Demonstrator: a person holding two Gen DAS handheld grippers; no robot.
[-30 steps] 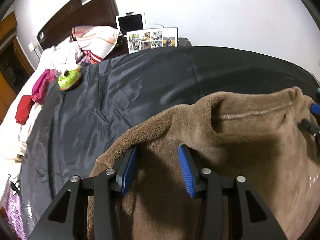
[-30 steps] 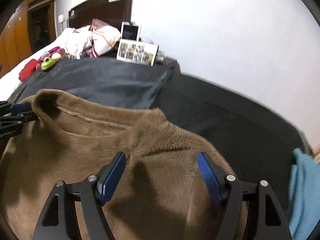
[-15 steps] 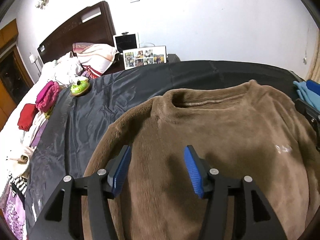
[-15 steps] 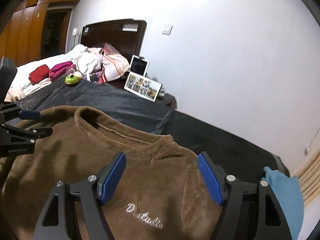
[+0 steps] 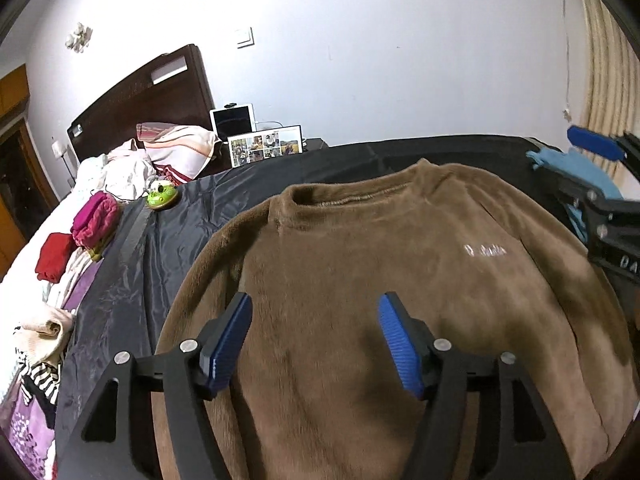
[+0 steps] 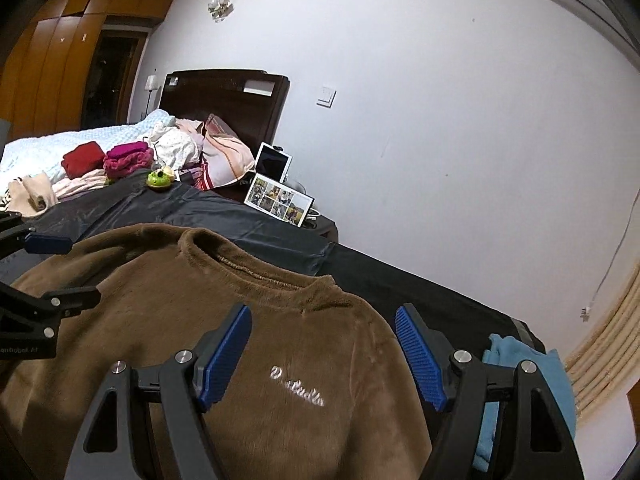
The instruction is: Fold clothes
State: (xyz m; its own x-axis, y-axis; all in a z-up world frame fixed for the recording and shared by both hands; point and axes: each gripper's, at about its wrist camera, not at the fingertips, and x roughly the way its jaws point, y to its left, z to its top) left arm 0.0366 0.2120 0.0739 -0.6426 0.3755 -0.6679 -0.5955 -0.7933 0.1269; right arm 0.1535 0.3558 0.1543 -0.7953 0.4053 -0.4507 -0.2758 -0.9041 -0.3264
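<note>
Brown fleece sweater (image 5: 400, 280) lies face-up on the black sheet (image 5: 168, 240) over the bed, filling centre + lower part of both views. Collar points to the upper middle of the frame, white script logo at right of the chest in the left-wrist view. Body looks mostly flat; sleeves run off the lower edges, can't tell how they lie.

Left tool (image 5: 316, 338): jaws apart, have just been opening wider. Nothing between the pads, only fleece showing beneath them. Right tool (image 6: 324, 354): jaws apart too, nothing clamped; it shows at the right edge of the left-wrist view, over the blue garment (image 6: 528, 384) lying right of the sweater.

Judgement: sweater is laid out, fold not begun. Step in hand = pick grip pts for the first fold.

How to do it well, imo:
- Take one side at a time or both shoulders together, but grip at seam/edge, not mid-chest; fleece is thick and pads will just bunch it.
- Come in low so the lower pad slides under the edge, and catch both layers, else the back layer stays behind.
- Close firmly; the pile is slippery-soft, so a light pinch may slip.
- Lift just enough to clear the sheet. That sheet looks slick, so dragging could shift the whole garment.
- Keep both tools level w/ each other so the fold line runs straight.
- Avoid snagging the blue garment at right.
</note>
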